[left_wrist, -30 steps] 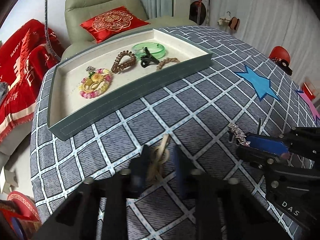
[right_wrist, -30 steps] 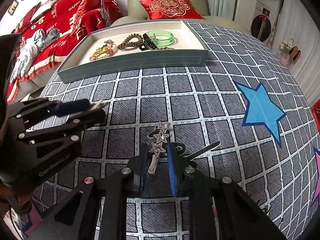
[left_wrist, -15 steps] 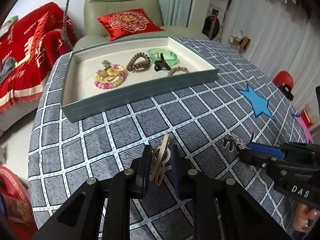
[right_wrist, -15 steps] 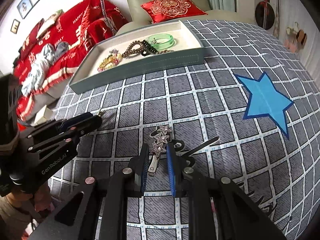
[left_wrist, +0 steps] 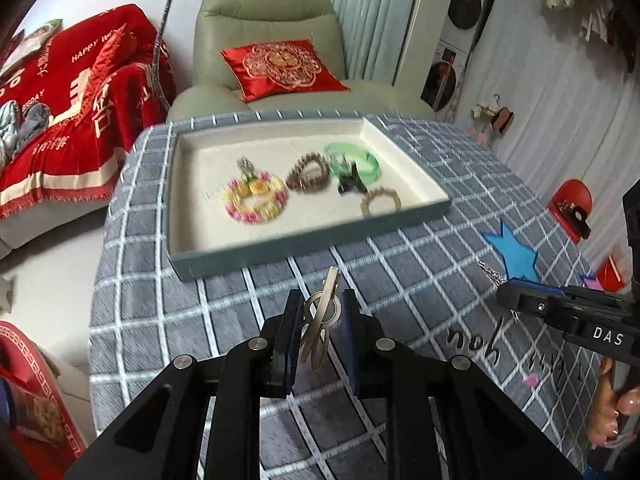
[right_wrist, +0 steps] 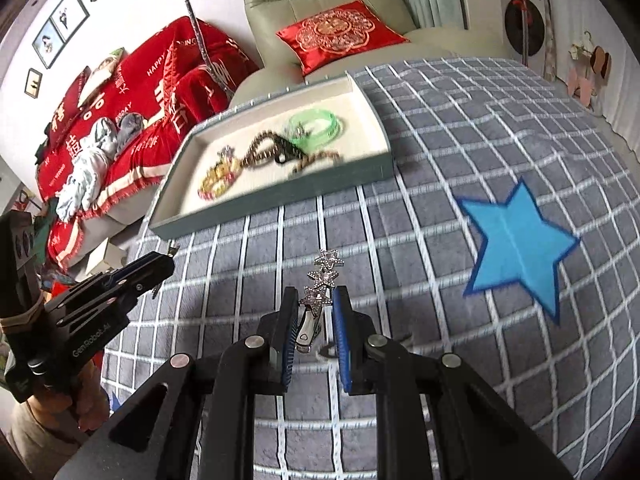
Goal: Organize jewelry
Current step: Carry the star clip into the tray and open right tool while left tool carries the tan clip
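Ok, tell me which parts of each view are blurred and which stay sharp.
Left wrist view: the tray and its jewelry smear with motion blur, while the left gripper and its metal clip stay fairly crisp. Right wrist view: the tray contents streak sideways, but the star hair clip in the right gripper is sharp.

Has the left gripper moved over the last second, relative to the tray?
Yes. The left gripper, shut on the gold clip, has risen off the checked cloth and advanced toward the tray.
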{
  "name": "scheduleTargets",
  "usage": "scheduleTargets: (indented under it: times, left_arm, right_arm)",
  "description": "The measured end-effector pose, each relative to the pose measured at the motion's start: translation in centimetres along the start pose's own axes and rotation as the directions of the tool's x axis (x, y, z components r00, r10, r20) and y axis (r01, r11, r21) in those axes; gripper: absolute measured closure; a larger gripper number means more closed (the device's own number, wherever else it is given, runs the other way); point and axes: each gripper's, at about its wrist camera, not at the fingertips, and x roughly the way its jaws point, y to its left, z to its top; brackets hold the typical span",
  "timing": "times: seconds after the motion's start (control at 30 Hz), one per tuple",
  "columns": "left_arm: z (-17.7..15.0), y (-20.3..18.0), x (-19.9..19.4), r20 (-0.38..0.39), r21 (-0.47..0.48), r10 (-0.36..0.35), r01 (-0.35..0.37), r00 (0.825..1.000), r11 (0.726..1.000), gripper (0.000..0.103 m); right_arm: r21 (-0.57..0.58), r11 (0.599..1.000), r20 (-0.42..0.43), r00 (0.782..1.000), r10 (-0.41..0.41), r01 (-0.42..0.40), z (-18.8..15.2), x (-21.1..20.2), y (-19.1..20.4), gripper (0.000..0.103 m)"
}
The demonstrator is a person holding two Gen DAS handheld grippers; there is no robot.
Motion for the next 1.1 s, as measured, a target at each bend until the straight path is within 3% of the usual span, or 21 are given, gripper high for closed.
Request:
scheduleTargets:
  times: [0.3, 0.57, 0.8, 1.1]
  left_arm:
    - [5.6, 2.1, 0.0, 0.054, -0.041, 0.045, -0.043, 0.998, 0.998, 0.067]
    - [9.9, 4.0, 2.8, 0.053, -0.068, 0.117, -0.113, 0.992, 0.991, 0.067]
    - [10.9, 5.3, 6.7, -0.001, -0.098, 0.156, -0.156, 0.988, 0.983, 0.067]
    - [10.0, 5.5, 10.2, -0.062, -0.082, 0.191, -0.196, 0.98, 0.977, 0.067]
  right_arm:
    - [-0.064, 0.998, 0.046, 0.999, 0.013, -0.011, 6.0, 0.4, 1.0, 0.084]
    - [-0.077, 0.997, 0.055, 0.998, 0.009, -0.004, 11.1, 3.0, 1.1, 0.084]
    - [-0.073, 0.997, 0.022, 1.0, -0.018, 0.02, 13.1, 6.7, 0.4, 0.084]
    - [-0.078, 0.995, -0.032, 0.997, -0.072, 0.069, 13.2, 10.9, -0.7, 0.084]
